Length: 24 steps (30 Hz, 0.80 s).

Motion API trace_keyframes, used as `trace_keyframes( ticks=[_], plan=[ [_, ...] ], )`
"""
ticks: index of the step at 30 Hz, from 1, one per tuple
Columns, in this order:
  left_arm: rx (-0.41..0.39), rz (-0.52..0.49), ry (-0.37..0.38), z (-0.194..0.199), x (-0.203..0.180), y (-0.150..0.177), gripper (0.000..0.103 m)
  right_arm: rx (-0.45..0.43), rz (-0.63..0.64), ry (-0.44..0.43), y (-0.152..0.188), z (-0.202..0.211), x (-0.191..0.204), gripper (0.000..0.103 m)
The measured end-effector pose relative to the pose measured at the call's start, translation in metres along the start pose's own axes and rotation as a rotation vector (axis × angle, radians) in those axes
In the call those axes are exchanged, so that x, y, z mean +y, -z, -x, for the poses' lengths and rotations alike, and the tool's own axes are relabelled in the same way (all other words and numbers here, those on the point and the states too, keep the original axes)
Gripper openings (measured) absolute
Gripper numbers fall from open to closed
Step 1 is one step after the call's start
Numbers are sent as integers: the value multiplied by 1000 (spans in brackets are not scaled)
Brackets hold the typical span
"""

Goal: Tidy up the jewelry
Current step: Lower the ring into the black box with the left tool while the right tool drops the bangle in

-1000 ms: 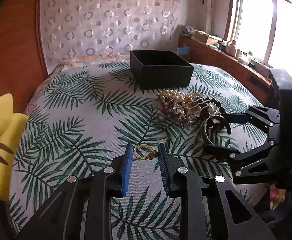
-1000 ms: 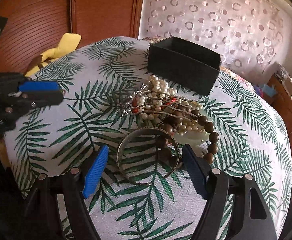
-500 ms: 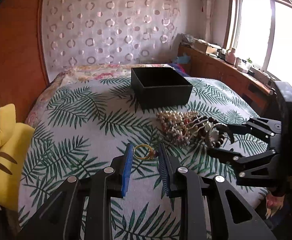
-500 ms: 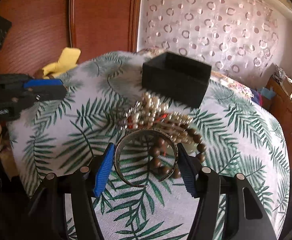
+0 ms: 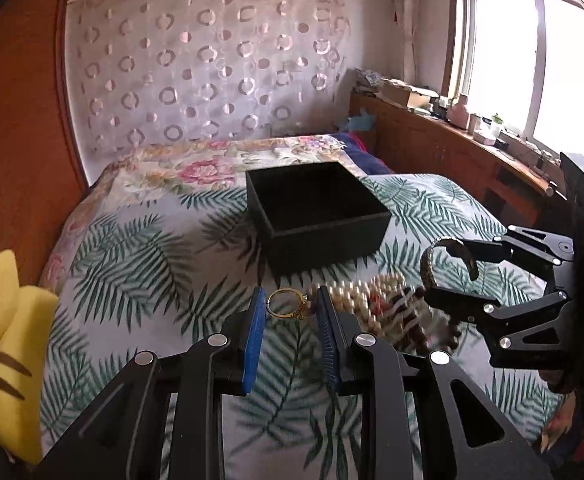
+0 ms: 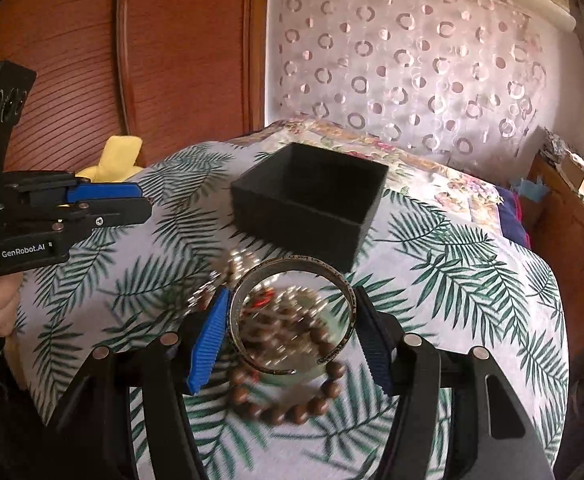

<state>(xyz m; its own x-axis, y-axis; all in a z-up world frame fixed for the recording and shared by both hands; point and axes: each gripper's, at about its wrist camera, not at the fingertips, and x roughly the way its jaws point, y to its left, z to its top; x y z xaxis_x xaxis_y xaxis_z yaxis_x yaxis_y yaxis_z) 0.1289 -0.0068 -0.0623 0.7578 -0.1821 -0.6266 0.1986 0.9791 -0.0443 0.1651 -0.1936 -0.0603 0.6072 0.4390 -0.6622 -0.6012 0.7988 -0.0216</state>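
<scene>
My left gripper point(image 5: 288, 306) is shut on a gold ring point(image 5: 287, 304) and holds it above the bed. My right gripper point(image 6: 290, 314) is shut on a metal open bangle point(image 6: 292, 316) and holds it above the jewelry pile; it also shows in the left wrist view point(image 5: 448, 268). An open black box point(image 5: 316, 212) stands beyond both on the leaf-print cover; it also shows in the right wrist view point(image 6: 312, 204). The pile of pearls point(image 5: 356, 296) and brown wooden beads point(image 6: 288, 408) lies blurred below the grippers.
A yellow plush toy point(image 5: 4, 360) lies at the bed's left edge. A wooden headboard point(image 6: 92, 60) stands to the left. A wooden ledge with small items point(image 5: 472, 136) runs under the window on the right. A floral sheet point(image 5: 212, 164) lies behind the box.
Both grippers have risen off the bed and moved toward the black box. The right gripper closed on the bangle and lifted it; the left carries the ring.
</scene>
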Motion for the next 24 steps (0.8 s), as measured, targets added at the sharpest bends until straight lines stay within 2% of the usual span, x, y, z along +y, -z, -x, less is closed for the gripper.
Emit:
trace_keyframes(
  ticks=[10, 19, 20, 21, 23, 24],
  plan=[
    [-1, -6, 12, -45, -3, -48, 24, -23, -18, -9, -32, -24, -36, 64],
    [27, 4, 24, -83, 0, -65, 24, -34, -2, -27, -61, -46, -50, 64],
    [29, 6, 25, -85, 2, -65, 28, -33, 0, -27, -63, -48, -52, 64],
    [28, 11, 26, -86, 3, -65, 40, -32, 1, -26, -65, -51, -52, 64],
    [16, 23, 31, -86, 6, -65, 53, -29, 6, -28, -69, -55, -53, 64],
    [10, 28, 34, -84, 9, -64, 55, -28, 10, -29, -71, -57, -52, 64]
  ],
)
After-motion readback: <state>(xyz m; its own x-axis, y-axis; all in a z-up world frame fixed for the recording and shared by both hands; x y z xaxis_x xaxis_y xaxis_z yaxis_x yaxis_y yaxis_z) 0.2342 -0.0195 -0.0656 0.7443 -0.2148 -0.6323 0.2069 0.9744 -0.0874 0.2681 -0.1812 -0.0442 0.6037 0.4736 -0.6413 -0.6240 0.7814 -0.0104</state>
